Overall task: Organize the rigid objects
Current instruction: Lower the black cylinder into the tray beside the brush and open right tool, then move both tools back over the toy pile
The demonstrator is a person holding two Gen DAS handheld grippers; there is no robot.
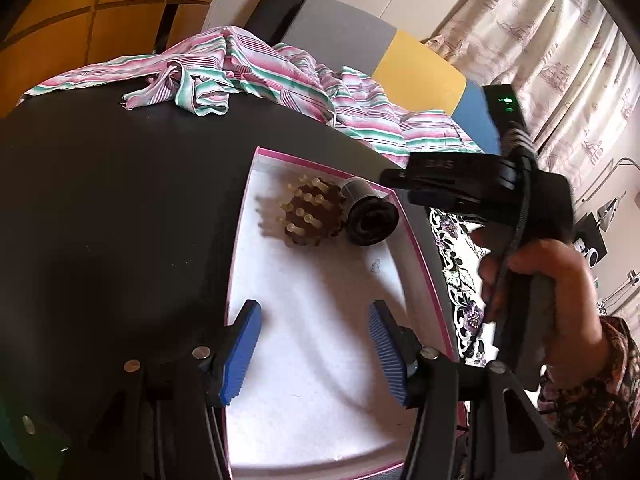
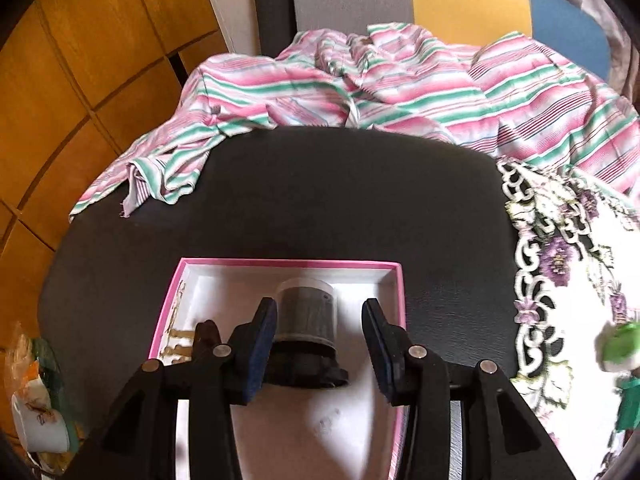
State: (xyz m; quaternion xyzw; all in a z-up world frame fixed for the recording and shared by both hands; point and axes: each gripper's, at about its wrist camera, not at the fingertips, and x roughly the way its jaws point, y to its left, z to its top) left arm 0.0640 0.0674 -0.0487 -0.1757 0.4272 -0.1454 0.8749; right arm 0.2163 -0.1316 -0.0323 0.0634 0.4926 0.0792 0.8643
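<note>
A white box with a pink rim (image 1: pixel 240 240) (image 2: pixel 280 263) lies on the black table (image 1: pixel 120 200). Inside it, at the far end, are a brown round brush with pale pegs (image 1: pixel 312 216) (image 2: pixel 205 334) and a dark cylinder (image 1: pixel 370 218) (image 2: pixel 307 312) lying on its side. My left gripper (image 1: pixel 316 348) hangs open over the box's bare near half. A hand holds my right gripper (image 1: pixel 400 186) (image 2: pixel 320 346) just above the cylinder. Its jaws straddle the cylinder, and a clear gap shows at the right pad (image 2: pixel 378 344).
A pink and green striped cloth (image 1: pixel 248 76) (image 2: pixel 400 88) covers the table's far side. A floral lace mat (image 2: pixel 560 280) lies right of the box, with a blurred green thing (image 2: pixel 622 344) on it. A white cup (image 2: pixel 38 426) sits low at the left. A chair stands behind the table.
</note>
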